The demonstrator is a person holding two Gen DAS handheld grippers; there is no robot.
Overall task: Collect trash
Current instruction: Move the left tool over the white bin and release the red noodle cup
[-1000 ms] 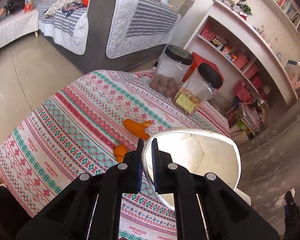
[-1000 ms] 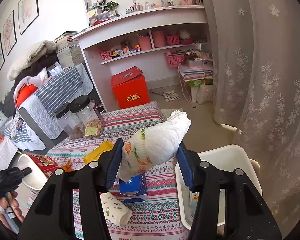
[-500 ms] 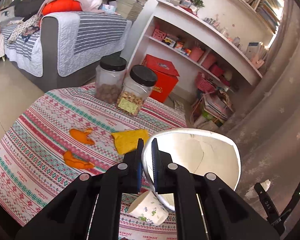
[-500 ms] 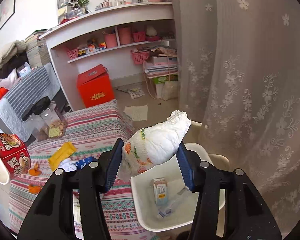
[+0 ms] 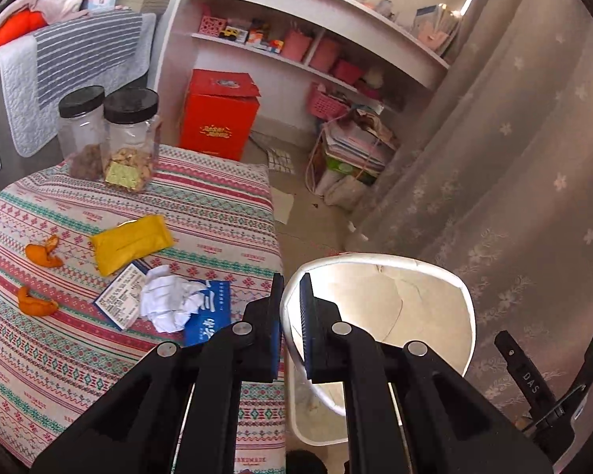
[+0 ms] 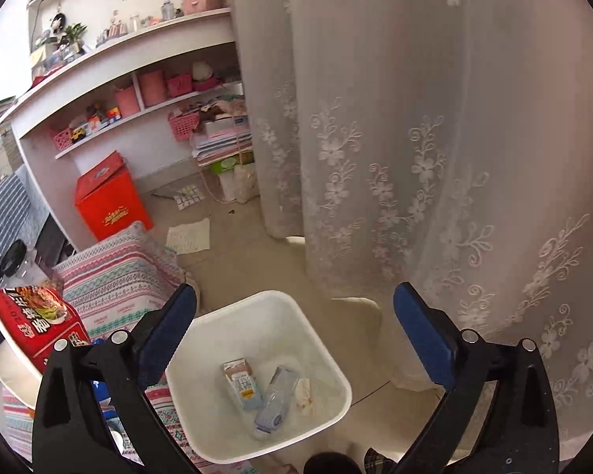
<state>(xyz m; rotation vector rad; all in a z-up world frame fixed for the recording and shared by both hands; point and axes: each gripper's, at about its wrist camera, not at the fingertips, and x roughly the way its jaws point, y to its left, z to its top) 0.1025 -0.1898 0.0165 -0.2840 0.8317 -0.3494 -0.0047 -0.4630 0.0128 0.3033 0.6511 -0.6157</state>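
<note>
My left gripper (image 5: 290, 288) is shut on the rim of an empty instant-noodle bowl (image 5: 395, 316), white inside and red outside (image 6: 39, 324), held off the table's right edge. Below it stands the white trash bin (image 5: 316, 426). My right gripper (image 6: 294, 300) hangs over the bin (image 6: 346, 391), its jaws opening with nothing between them. In the bin lie a small carton (image 6: 243, 385), a plastic bottle (image 6: 276, 399) and a crumpled scrap. On the patterned tablecloth (image 5: 201, 197) lie a yellow packet (image 5: 130, 241), two orange peels (image 5: 43, 252), a crumpled tissue (image 5: 170, 300) and a blue box (image 5: 209, 316).
Two black-lidded jars (image 5: 130, 138) stand at the table's far side. A red box (image 5: 217, 114) sits on the floor by white shelves (image 5: 296, 59). A lace curtain (image 6: 415, 158) hangs close behind the bin. A grey sofa (image 5: 59, 63) is at the far left.
My right gripper swung from the table to above the bin and opened; the white bundle it held is gone from its jaws. My left gripper carried the bowl rightward toward the bin.
</note>
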